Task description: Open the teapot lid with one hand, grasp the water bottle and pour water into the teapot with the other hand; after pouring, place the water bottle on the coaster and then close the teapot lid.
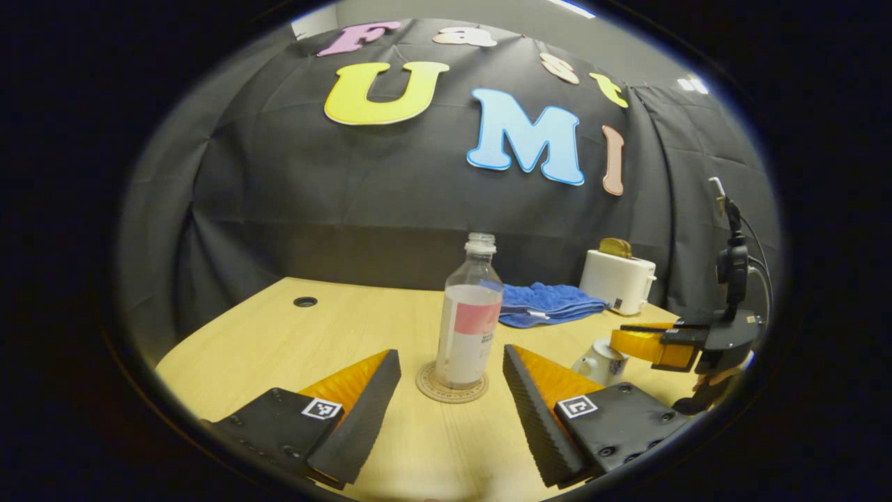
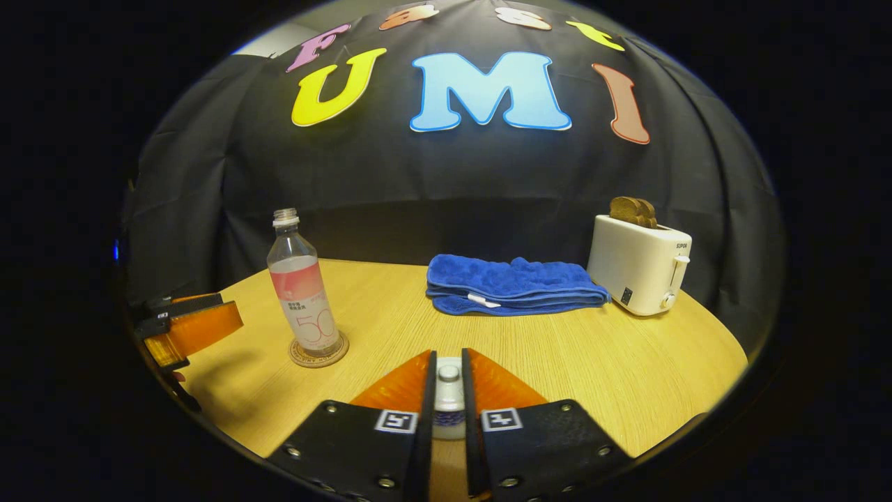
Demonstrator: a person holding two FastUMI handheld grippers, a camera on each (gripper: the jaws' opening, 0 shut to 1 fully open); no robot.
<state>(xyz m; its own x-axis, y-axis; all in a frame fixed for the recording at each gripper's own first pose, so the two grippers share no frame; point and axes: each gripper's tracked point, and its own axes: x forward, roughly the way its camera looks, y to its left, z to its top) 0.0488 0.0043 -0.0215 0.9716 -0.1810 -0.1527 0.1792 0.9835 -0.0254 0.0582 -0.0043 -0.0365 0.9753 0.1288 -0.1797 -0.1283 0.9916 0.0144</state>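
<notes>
Table (image 2: 557, 362): wood, booth cloth behind.
Right gripper (image 2: 448, 390): I have it pinched on the lid (image 2: 449, 380) knob.
Left gripper (image 1: 451, 404): wide, empty.
Bottle (image 1: 468, 321): on coaster (image 1: 451, 389).
Teapot (image 1: 599, 362): lid closing looks all that's left.

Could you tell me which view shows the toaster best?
The right gripper view: the toaster stands whole and unblocked beside the towel. In the left gripper view, the toaster sits smaller, farther off.
</notes>
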